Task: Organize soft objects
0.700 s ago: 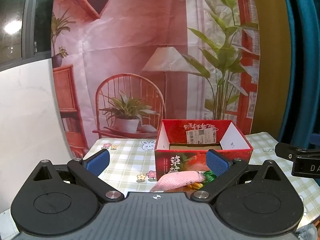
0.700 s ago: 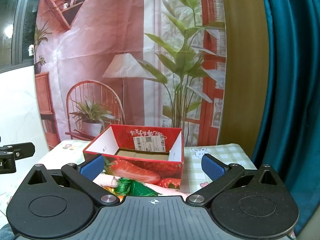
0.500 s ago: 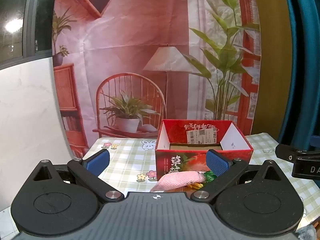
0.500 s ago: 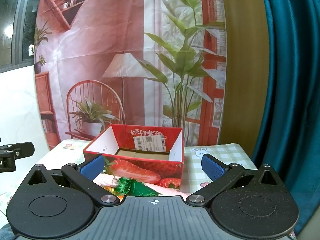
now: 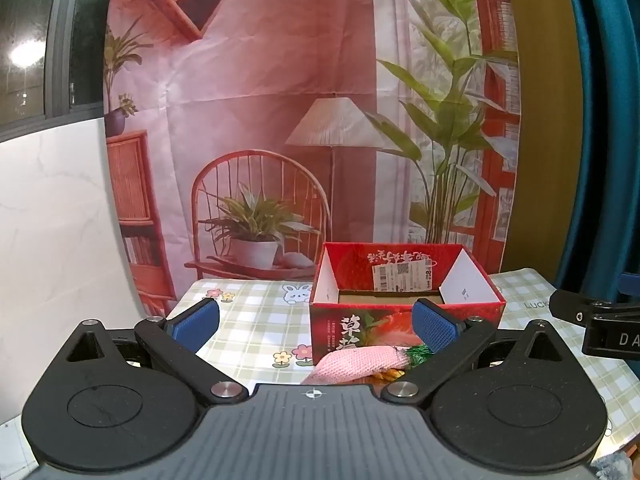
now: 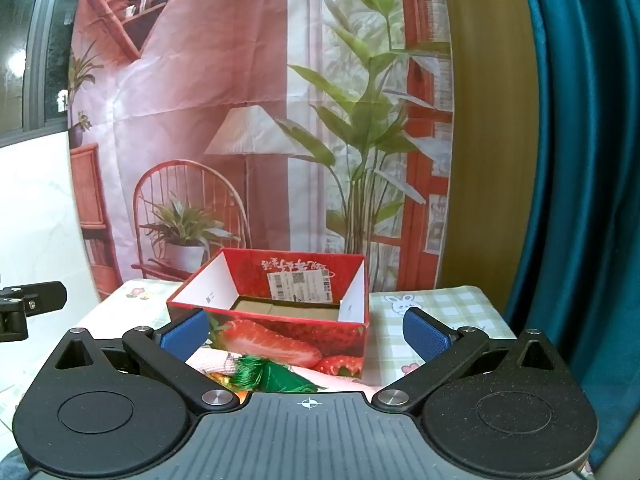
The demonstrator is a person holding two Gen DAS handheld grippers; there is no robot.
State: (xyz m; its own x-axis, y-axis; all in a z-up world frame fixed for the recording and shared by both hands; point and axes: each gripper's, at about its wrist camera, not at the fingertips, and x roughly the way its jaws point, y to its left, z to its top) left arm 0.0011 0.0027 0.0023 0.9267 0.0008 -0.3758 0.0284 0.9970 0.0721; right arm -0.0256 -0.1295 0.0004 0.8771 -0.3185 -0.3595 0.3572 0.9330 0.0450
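A red strawberry-print cardboard box [image 5: 404,312] stands open on the checked tablecloth [image 5: 252,328]; it also shows in the right wrist view [image 6: 280,320]. A pink knitted soft toy [image 5: 356,364] with a green tassel [image 5: 418,354] lies on the table in front of the box; the tassel [image 6: 268,374] and pink fabric [image 6: 210,360] also show in the right wrist view. My left gripper [image 5: 316,322] is open and empty, held above the table short of the toy. My right gripper [image 6: 306,334] is open and empty, just behind the toy.
A printed backdrop [image 5: 304,120] hangs behind the table. A teal curtain [image 6: 580,160] hangs at the right. A white wall panel [image 5: 52,220] is at the left. The other gripper's body shows at the right edge [image 5: 600,320] and the left edge [image 6: 28,304].
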